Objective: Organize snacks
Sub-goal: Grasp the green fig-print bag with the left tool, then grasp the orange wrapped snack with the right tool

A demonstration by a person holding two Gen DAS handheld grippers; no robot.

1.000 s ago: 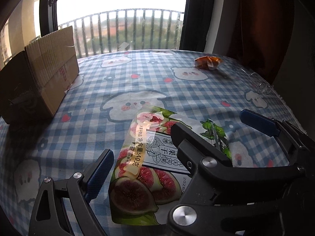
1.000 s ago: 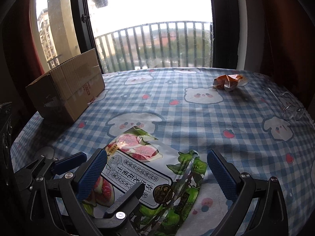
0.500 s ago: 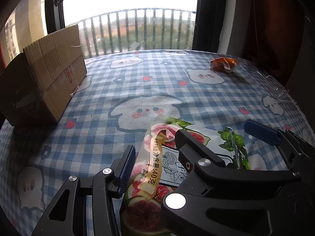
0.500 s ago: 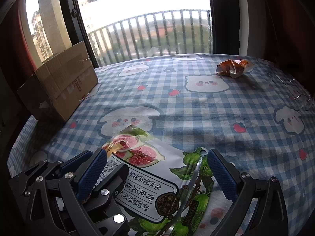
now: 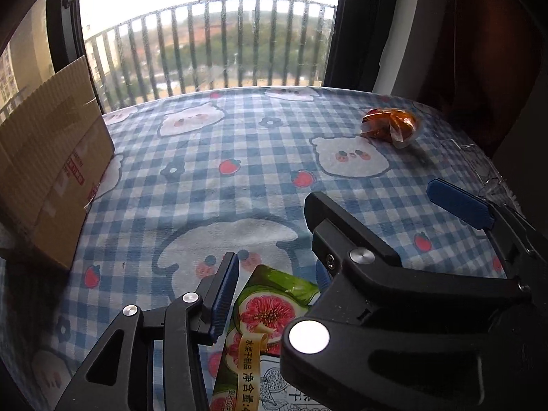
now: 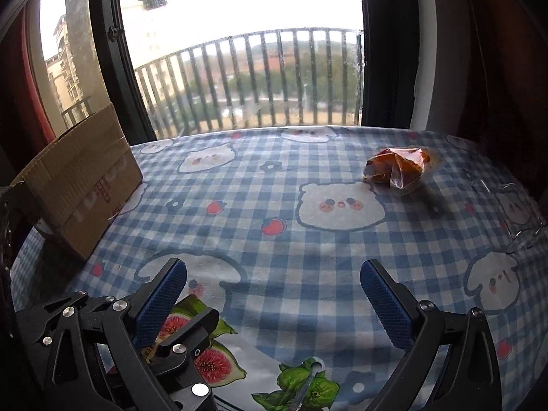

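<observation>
A fig snack bag [image 5: 267,311] with green and pink print lies near the table's front edge; it also shows in the right wrist view [image 6: 212,363]. My left gripper [image 5: 274,287] is shut on its left end, one blue pad [image 5: 224,294] against it, the other jaw black on top. My right gripper [image 6: 274,304] is open and empty above the bag's right part. A small orange snack packet [image 5: 390,125] lies at the far right, also in the right wrist view [image 6: 399,167].
An open cardboard box [image 5: 44,161] lies on its side at the left, also in the right wrist view [image 6: 78,178]. The round table has a blue checked cloth [image 5: 257,171]. Clear plastic clips [image 6: 524,229] sit at the right edge. A window and railing stand behind.
My left gripper has closed from wide open onto the fig bag. Both views have advanced and risen, so the bag sits lower in frame.
</observation>
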